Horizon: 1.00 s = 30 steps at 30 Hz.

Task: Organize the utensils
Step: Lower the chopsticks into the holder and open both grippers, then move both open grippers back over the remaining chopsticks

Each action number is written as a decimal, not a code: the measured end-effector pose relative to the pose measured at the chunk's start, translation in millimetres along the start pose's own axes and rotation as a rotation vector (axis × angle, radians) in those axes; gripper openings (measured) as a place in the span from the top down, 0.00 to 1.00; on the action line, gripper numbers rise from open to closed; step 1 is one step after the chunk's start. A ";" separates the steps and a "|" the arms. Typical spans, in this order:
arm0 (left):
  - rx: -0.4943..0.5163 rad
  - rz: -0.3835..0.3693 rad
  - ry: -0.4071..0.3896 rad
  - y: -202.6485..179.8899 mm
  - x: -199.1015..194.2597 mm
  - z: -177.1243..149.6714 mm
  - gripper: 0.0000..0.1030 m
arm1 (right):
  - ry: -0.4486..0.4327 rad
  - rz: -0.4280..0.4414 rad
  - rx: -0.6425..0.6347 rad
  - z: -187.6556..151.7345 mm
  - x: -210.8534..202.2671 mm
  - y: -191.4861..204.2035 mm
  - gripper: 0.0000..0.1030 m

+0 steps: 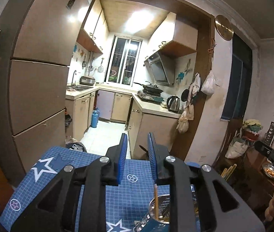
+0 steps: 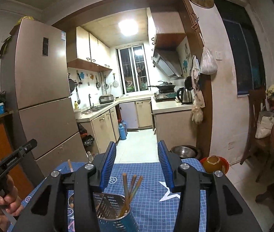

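Observation:
A perforated metal utensil holder (image 2: pixel 107 205) stands on the blue star-print mat (image 2: pixel 152 203), with several chopsticks (image 2: pixel 132 188) leaning in it. My right gripper (image 2: pixel 137 155) hovers just above and behind it, open, with nothing between its blue pads. To the left a single chopstick (image 2: pixel 70 165) pokes up from a cup mostly hidden behind my finger. In the left wrist view that cup (image 1: pixel 165 201) holds one upright chopstick (image 1: pixel 156 199). Above it my left gripper (image 1: pixel 137 147) is open by a narrow gap that holds nothing. A hand (image 2: pixel 1 201) holds the left gripper (image 2: pixel 30 145).
An orange bowl (image 2: pixel 214 164) sits at the table's right far corner. A steel basin (image 2: pixel 184 151) lies on the floor beyond it. A tall fridge (image 2: pixel 44 89) stands left of the kitchen doorway. A wooden chair (image 2: pixel 256 127) and a cluttered side table (image 1: pixel 270 171) are at the right.

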<state>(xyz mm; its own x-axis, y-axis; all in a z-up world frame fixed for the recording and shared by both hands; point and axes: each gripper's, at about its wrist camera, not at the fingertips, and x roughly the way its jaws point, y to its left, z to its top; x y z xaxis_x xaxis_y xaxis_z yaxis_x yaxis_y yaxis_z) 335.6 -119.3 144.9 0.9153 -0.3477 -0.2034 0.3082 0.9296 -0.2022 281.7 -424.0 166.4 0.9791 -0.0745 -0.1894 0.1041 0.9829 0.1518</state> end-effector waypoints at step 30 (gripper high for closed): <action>0.379 -0.117 0.578 13.5 -229.2 -242.8 0.70 | 0.289 0.076 -0.257 -256.8 -256.3 60.1 0.36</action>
<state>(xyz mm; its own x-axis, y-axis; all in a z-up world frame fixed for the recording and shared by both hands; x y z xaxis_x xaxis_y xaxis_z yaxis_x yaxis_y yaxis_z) 67.0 -56.8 -43.7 0.6186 -0.3596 -0.6986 0.5614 0.8244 0.0728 -7.9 -302.7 -25.0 0.8888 0.0148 -0.4581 -0.0498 0.9967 -0.0646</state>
